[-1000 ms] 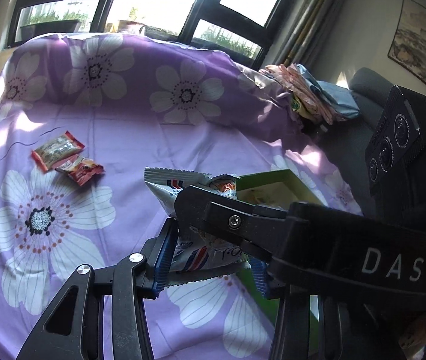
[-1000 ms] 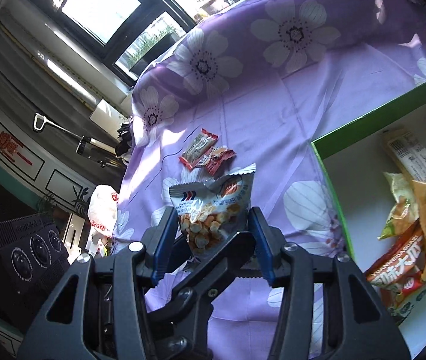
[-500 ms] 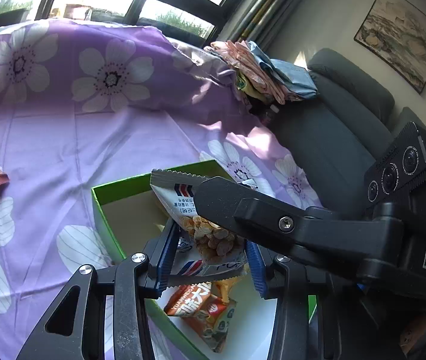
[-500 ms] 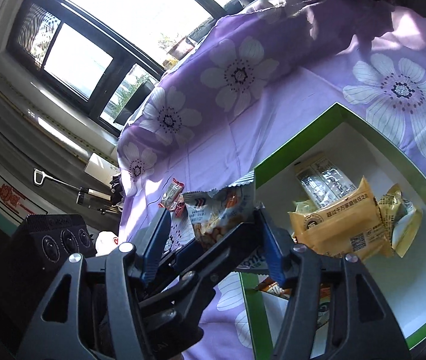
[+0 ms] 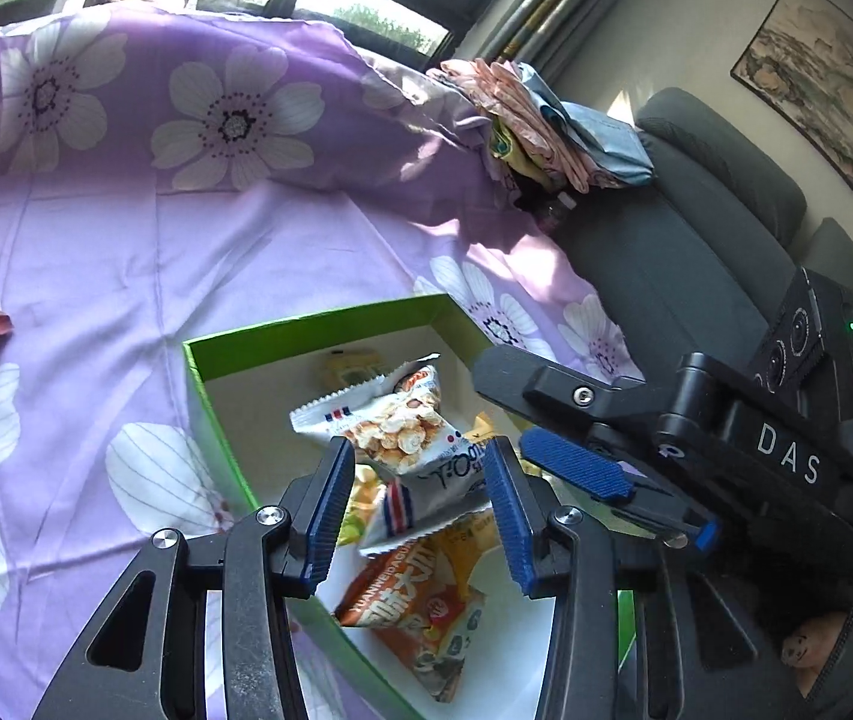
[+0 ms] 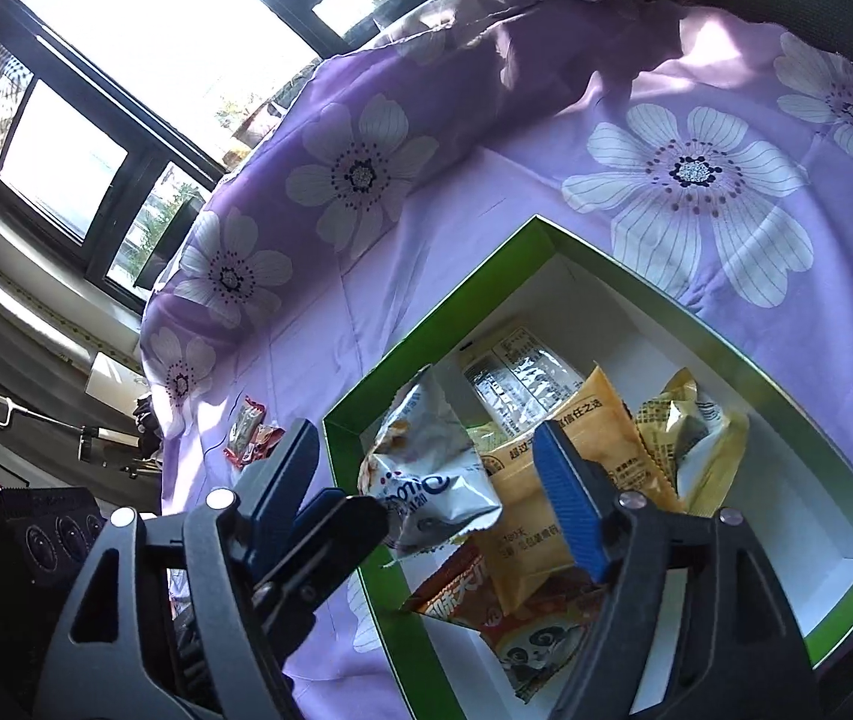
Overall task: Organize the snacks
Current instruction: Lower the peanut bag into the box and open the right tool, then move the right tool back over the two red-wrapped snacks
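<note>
Both the left hand-held gripper (image 5: 417, 495) and right hand-held gripper (image 6: 435, 492) stand apart over the green box (image 5: 306, 324), so the white snack bag (image 5: 402, 426) lies loose on the packets inside, evidently just deposited there.

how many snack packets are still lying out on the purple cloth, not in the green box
2: a grey-and-red packet and a red packet, side by side left of the green box. More may lie outside the views.

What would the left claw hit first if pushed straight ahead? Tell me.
Probably the white peanut snack bag, sitting between the open left claw fingers, above other packets in the green box. Depth is uncertain.
</note>
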A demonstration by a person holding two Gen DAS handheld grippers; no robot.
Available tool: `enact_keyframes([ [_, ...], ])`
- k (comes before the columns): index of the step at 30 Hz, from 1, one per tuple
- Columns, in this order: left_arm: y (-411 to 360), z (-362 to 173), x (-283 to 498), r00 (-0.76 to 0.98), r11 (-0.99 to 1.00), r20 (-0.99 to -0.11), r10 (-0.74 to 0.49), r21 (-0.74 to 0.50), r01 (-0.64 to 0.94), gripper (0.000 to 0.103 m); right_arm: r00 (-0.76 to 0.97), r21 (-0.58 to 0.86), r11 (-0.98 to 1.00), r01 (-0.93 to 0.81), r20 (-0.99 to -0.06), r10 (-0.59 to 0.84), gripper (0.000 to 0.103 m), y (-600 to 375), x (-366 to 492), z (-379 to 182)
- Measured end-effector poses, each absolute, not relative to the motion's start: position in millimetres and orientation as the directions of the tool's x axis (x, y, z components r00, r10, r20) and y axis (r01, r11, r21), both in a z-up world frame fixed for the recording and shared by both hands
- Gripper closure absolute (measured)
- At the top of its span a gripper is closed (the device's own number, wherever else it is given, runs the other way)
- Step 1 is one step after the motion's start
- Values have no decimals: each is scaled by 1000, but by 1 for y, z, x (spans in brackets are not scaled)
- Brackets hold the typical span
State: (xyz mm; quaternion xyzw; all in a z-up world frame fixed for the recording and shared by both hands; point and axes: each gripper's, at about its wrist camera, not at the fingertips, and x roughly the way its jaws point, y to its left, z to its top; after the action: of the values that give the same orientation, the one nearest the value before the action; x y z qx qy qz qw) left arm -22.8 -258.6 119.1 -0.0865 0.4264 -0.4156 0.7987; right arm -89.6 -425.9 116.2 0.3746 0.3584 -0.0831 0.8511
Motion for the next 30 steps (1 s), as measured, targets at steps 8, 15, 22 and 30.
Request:
enact_keyframes([
  [8,-189,125,8,389,701,-591,-707,-517,491,37,749,524,754,396,-659,64,24,-411,-82,128],
  [15,-88,127,62,556,823,-614,-560,-489,288,32,757,561,793,238,-619,210,23,-365,-38,145],
  [22,1,82,141,579,857,-686,-440,-513,44,31,604,415,899,143,-756,252,19,-278,106,129],
  [30,26,15,199,525,789,-698,-486,-609,-80,31,473,395,917,-43,-801,367,24,-203,238,51],
])
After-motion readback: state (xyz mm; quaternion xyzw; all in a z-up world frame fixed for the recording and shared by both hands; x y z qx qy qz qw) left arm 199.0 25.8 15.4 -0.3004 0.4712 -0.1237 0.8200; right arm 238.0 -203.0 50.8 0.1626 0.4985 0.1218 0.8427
